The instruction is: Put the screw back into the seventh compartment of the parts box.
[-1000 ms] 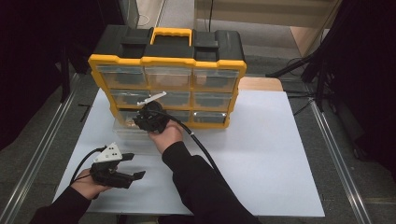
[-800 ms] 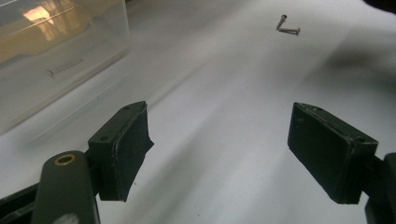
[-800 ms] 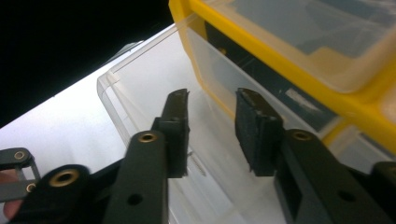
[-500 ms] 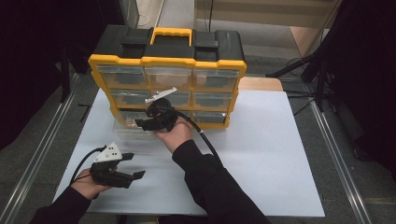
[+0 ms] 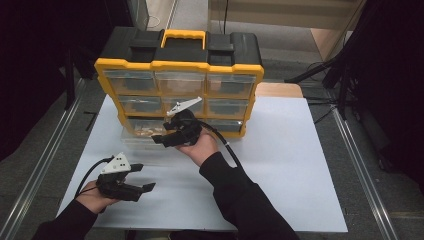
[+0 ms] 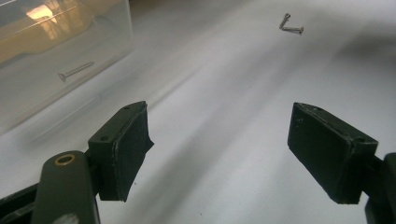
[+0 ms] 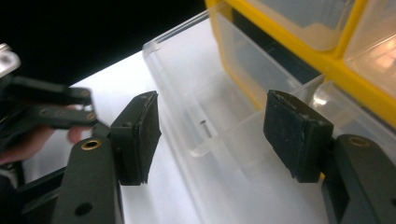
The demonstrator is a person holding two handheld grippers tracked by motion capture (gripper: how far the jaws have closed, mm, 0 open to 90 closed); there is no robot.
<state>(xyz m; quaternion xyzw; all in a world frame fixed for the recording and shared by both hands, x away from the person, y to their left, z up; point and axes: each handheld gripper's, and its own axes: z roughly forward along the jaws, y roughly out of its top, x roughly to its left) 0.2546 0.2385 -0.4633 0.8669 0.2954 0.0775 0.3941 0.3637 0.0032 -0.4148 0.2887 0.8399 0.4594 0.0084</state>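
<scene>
White surface [image 5: 280, 165], yellow organizer [image 5: 180, 65] at the back. Right gripper [image 7: 212, 135] jaws have just been opening, nothing between them; clear drawer [image 7: 187, 93] pulled out just ahead. Left gripper [image 6: 219, 154] jaws wide, empty; loose screws [image 6: 292, 25] well ahead. Likely a screw was just dropped in; next, pick up those.

Probably a workshop or lab: a yellow-and-black parts organizer [image 5: 180, 85] with clear drawers, loose screws [image 6: 290, 25], white counter [image 5: 290, 165], metal rails [image 5: 360, 165].

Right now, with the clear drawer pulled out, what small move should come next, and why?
Probably ease the left gripper forward to the two loose screws: its jaws stand open and empty, and the drawer already holds one screw.
</scene>
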